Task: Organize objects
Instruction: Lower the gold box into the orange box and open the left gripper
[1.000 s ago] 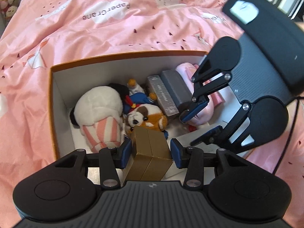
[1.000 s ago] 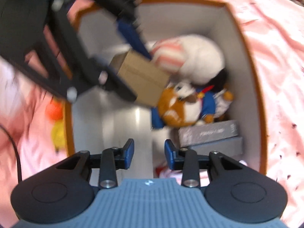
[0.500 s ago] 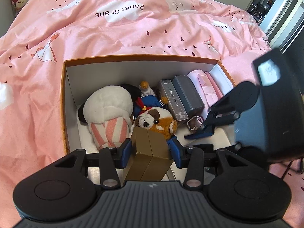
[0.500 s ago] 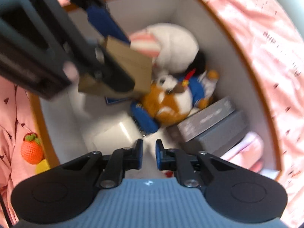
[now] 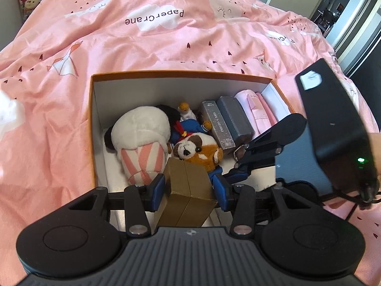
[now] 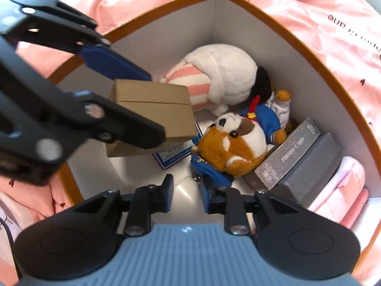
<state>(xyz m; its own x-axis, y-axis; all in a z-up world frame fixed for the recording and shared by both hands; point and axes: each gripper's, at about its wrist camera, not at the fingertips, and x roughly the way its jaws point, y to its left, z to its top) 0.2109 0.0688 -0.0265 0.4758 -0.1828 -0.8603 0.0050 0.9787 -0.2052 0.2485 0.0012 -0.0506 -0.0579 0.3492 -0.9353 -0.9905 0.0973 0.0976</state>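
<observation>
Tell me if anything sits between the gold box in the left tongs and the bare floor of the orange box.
Nothing solid. The gold box, clamped in the left tongs, hangs over open white floor. A blue-edged card lies flat just below it, the brown dog plush sits beside, and the right tongs, empty with jaws opening, hover nearby.

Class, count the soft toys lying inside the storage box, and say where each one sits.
3. A white one with pink stripes at the left, a brown-and-white dog in the middle, a blue-dressed one behind it. Others may be hidden.
</observation>
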